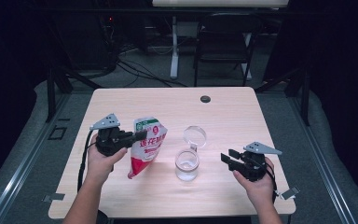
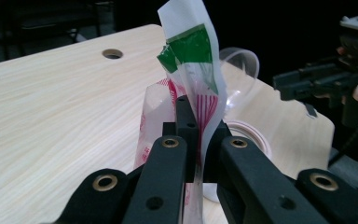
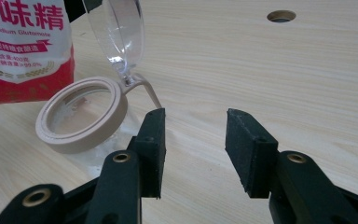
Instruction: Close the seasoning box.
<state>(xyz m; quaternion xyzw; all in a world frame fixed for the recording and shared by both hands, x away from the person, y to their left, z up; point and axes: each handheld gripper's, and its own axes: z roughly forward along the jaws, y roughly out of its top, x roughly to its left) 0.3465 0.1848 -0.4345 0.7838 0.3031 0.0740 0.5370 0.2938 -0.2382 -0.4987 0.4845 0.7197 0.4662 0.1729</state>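
A red and white seasoning bag (image 1: 148, 145) with a green top corner hangs tilted over the table, its lower end near the tabletop. My left gripper (image 1: 140, 136) is shut on the bag's upper edge; in the left gripper view the jaws pinch the bag (image 2: 193, 70) between them. To its right stands a clear glass jar (image 1: 187, 164) with a beige rim, its clear lid (image 1: 195, 136) flipped up. My right gripper (image 1: 227, 155) is open to the right of the jar, nothing between its pads (image 3: 242, 140). The jar's rim (image 3: 81, 116) lies just left of those jaws.
The wooden table (image 1: 223, 116) has a round cable hole (image 1: 205, 99) near its far edge. A dark chair (image 1: 223, 42) and a white desk leg (image 1: 174, 46) stand beyond the table. Cables trail on the floor at the back left.
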